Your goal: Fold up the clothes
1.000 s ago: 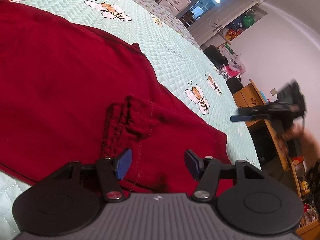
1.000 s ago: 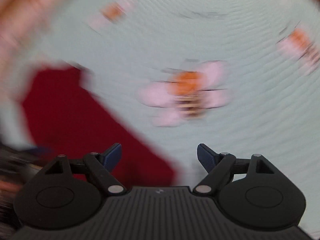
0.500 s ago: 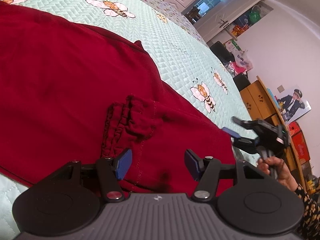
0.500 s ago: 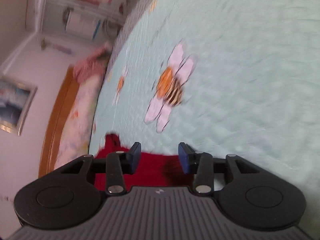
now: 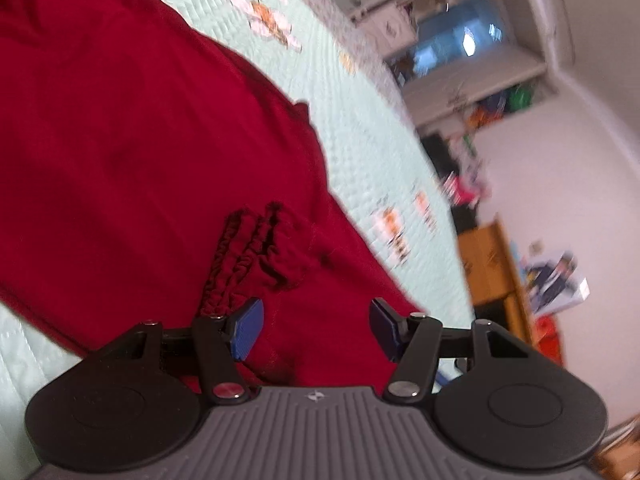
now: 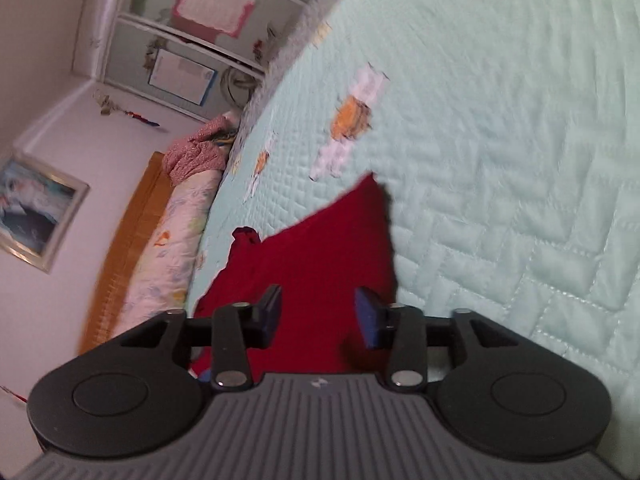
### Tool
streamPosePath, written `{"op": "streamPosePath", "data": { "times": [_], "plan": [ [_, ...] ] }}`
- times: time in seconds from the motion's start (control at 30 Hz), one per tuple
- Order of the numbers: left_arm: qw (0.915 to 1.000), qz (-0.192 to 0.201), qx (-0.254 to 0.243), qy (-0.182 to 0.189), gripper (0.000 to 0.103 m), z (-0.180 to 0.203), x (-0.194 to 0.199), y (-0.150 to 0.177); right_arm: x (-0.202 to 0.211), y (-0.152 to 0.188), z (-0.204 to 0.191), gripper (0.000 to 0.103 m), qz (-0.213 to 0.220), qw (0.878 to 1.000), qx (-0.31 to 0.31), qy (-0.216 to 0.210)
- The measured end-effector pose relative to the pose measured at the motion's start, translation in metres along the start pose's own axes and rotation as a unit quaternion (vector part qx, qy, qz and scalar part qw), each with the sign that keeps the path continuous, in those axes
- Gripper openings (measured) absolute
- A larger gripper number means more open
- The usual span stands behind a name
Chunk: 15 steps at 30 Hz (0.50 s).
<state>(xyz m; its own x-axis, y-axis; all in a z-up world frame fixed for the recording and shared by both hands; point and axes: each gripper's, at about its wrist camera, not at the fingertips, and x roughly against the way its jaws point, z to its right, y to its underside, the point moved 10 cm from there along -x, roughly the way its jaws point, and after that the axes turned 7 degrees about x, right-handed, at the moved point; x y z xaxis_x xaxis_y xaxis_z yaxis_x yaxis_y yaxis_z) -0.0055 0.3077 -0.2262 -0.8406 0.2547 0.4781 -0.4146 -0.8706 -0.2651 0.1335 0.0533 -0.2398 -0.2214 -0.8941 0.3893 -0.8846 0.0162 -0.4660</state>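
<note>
Surface: a bed under a pale mint quilted bedspread [image 6: 500, 128] printed with bees [image 5: 272, 24]. A dark red garment [image 5: 120, 128] lies spread flat on it, a gathered elastic cuff [image 5: 248, 256] lying on top.

Left tongs [image 5: 314, 330] are spread, poised just over the red cloth, gripping nothing. Right tongs [image 6: 318, 316] are opening above a corner of the garment, cloth beneath them but not pinched.

Room: white wardrobe [image 5: 472, 56], wooden cabinet [image 5: 492, 264], white walls, framed picture [image 6: 36, 212], wooden headboard [image 6: 128, 232], floral pillow [image 6: 172, 240]. Left view is blurred.
</note>
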Motion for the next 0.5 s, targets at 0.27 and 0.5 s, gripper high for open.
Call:
{"op": "streamPosePath", "data": {
  "times": [0.27, 0.5],
  "plan": [
    [0.9972, 0.036, 0.028, 0.059, 0.069, 0.03, 0.026, -0.012, -0.045, 0.043, -0.073, 0.05, -0.076, 0.99, -0.003, -0.119],
    [0.9999, -0.003, 0.011, -0.012, 0.072, 0.019, -0.009, -0.004, -0.071, 0.084, -0.091, 0.052, -0.13, 0.983, -0.014, -0.131]
  ]
}}
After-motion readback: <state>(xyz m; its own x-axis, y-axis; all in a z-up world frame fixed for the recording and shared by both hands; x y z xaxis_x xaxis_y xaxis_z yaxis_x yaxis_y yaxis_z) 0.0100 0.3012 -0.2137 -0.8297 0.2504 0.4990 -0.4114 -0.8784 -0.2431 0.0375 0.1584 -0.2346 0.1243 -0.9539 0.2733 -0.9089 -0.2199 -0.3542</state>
